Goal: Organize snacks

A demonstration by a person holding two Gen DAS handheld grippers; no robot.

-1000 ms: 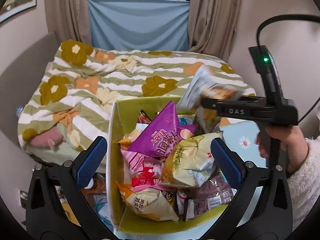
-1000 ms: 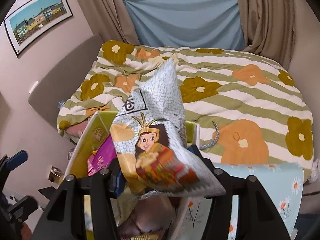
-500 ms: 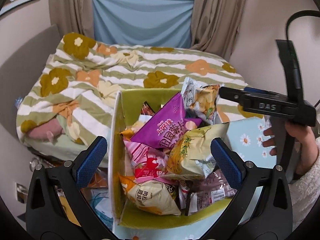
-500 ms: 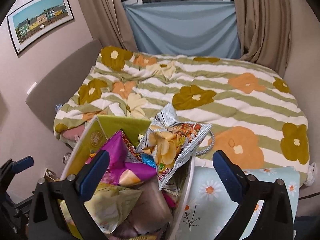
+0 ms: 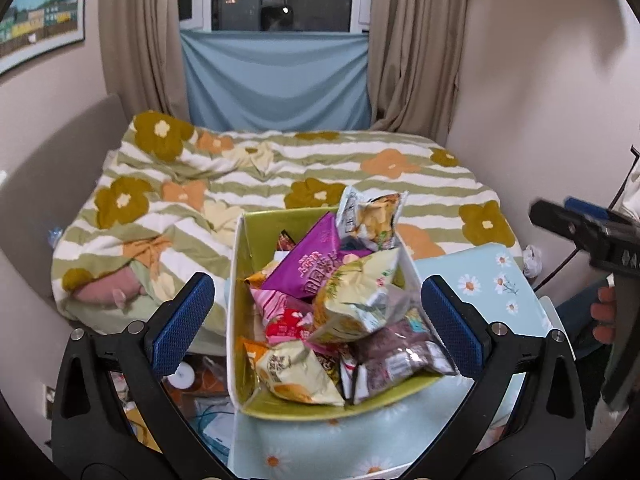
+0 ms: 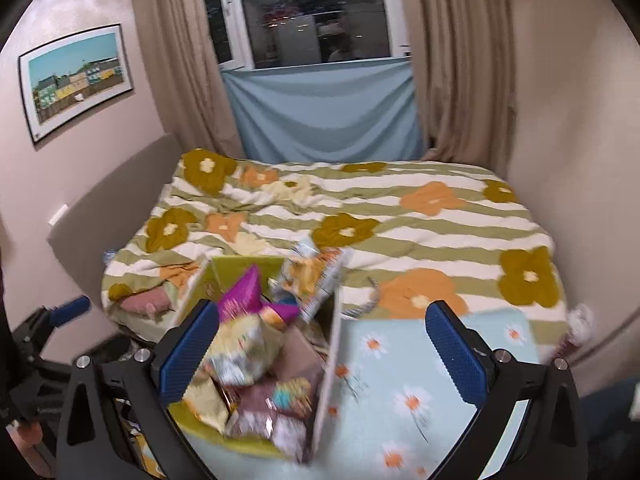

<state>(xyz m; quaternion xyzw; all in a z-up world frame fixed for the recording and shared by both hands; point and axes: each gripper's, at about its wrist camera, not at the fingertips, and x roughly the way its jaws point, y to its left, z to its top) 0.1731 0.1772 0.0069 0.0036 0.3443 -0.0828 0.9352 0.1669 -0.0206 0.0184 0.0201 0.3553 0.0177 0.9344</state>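
A white-walled cardboard box with a yellow-green lining (image 5: 236, 300) sits on a pale blue table with a daisy print (image 5: 492, 276), heaped with snack packets. A purple foil pouch (image 5: 308, 264) lies near the middle of the heap, a yellow-green crinkled chip bag (image 5: 356, 296) leans on it, and a cream bag with orange print (image 5: 292, 372) rests at the near end beside a brown transparent packet (image 5: 396, 356). At the far right corner a silver bag printed with chips (image 5: 370, 216) stands propped on the rim, free of both tools. The left gripper (image 5: 318, 320) hangs over the box with its blue-padded jaws spread wide and holding nothing. The right gripper (image 6: 324, 354) is likewise wide apart and bare, above the box's right wall; this view is blurred. Behind lies a bed with a green-striped flowered quilt (image 5: 280, 168).
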